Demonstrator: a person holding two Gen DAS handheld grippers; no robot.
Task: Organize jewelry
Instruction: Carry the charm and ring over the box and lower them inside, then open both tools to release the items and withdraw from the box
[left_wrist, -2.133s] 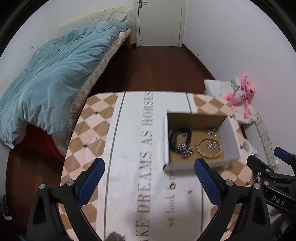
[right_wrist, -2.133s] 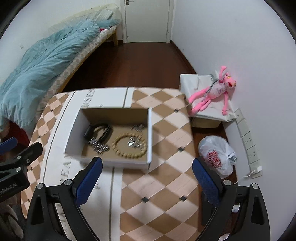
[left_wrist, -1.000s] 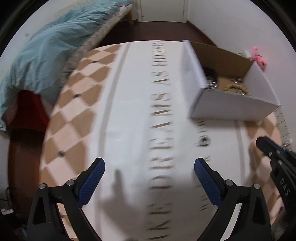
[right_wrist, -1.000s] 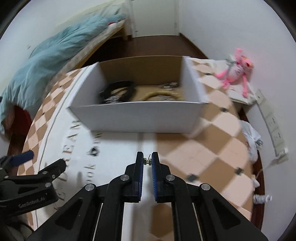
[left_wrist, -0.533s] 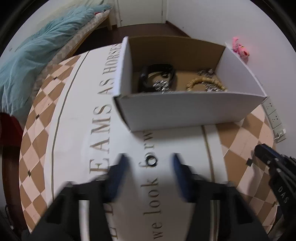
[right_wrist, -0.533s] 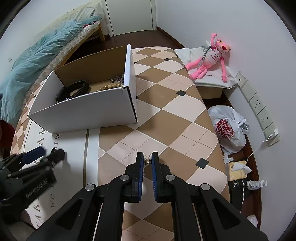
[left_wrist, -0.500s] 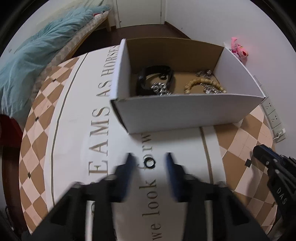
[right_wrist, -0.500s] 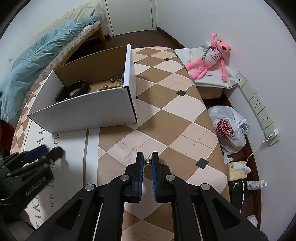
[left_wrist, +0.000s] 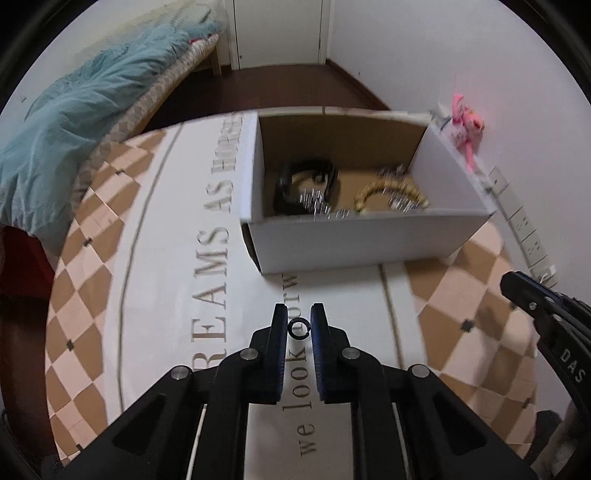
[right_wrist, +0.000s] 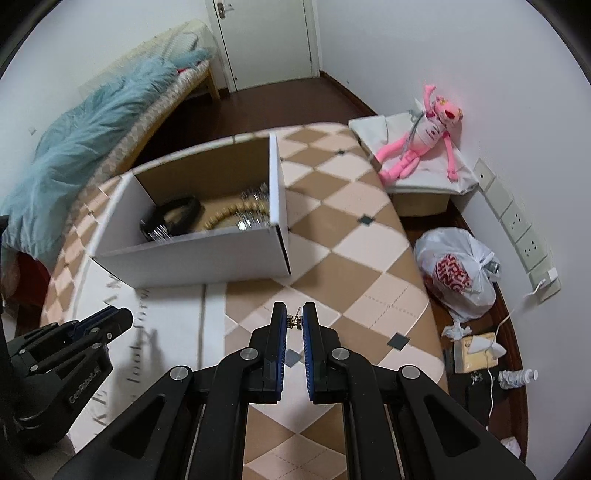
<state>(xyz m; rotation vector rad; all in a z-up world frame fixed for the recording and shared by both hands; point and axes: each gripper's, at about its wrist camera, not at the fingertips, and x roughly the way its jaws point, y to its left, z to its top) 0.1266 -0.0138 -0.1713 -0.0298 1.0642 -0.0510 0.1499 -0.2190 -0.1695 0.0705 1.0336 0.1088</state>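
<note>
My left gripper (left_wrist: 299, 326) is shut on a small black ring (left_wrist: 299, 328), just above the table, in front of the white cardboard box (left_wrist: 354, 236). The box holds a black bracelet (left_wrist: 295, 181), a beaded bracelet (left_wrist: 388, 192) and several silver pieces. My right gripper (right_wrist: 294, 321) is shut on a small metal earring (right_wrist: 294, 322) above the checkered tablecloth, to the right of the box (right_wrist: 199, 258). The left gripper also shows in the right wrist view (right_wrist: 74, 339).
The table (left_wrist: 110, 258) has a checkered cloth with a white lettered band. A bed with a blue duvet (left_wrist: 81, 110) stands at the left. A pink plush toy (right_wrist: 424, 136), a plastic bag (right_wrist: 456, 273) and wall sockets are at the right.
My left gripper came down in front of the box and closed on the black ring. My right gripper stays shut on the earring and has shifted slightly to the right of the box.
</note>
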